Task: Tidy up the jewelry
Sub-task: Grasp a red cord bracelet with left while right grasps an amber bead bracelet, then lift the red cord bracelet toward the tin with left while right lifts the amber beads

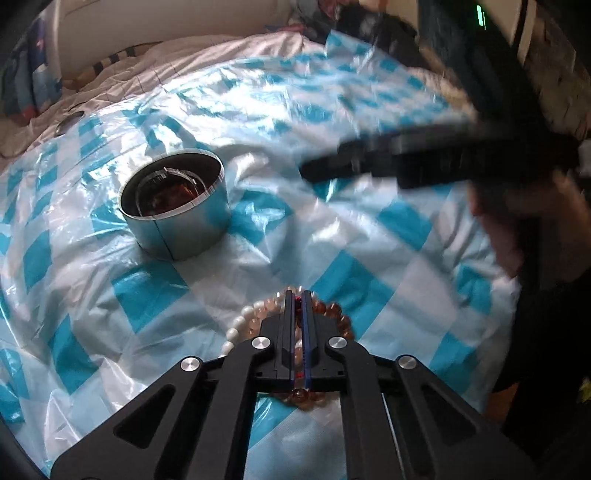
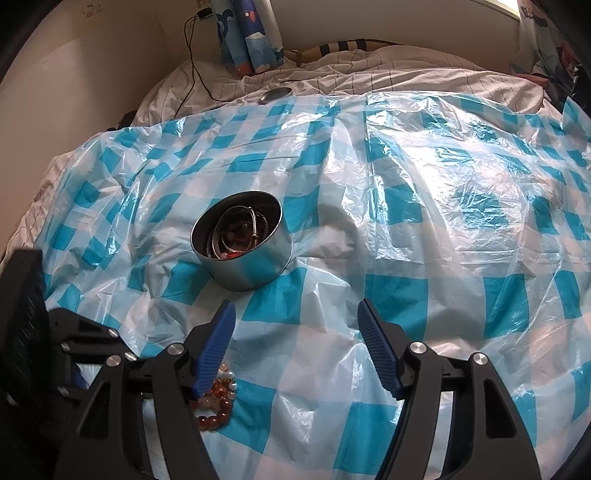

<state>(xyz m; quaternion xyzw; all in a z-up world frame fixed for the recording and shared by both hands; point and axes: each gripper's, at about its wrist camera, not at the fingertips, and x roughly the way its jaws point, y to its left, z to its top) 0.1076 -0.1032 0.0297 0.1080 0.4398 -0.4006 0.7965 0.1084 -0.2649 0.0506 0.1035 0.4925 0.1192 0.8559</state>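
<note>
A round metal tin (image 1: 176, 206) stands on the blue-and-white checked plastic sheet (image 1: 332, 229), with bangles and dark jewelry inside; it also shows in the right wrist view (image 2: 243, 245). My left gripper (image 1: 299, 295) is shut on beaded bracelets (image 1: 332, 312), amber and white beads, lying on the sheet just below the tin. The bracelets show in the right wrist view (image 2: 218, 400) beside the left gripper's body (image 2: 88, 343). My right gripper (image 2: 295, 314) is open and empty, above the sheet to the right of the tin; it appears blurred in the left wrist view (image 1: 424, 155).
The sheet covers a bed with a white quilt (image 2: 369, 70). A round metal lid (image 2: 275, 95) lies on the quilt beyond the sheet. A black cable (image 2: 195, 62) runs down the wall. A patterned curtain (image 2: 247, 33) hangs behind.
</note>
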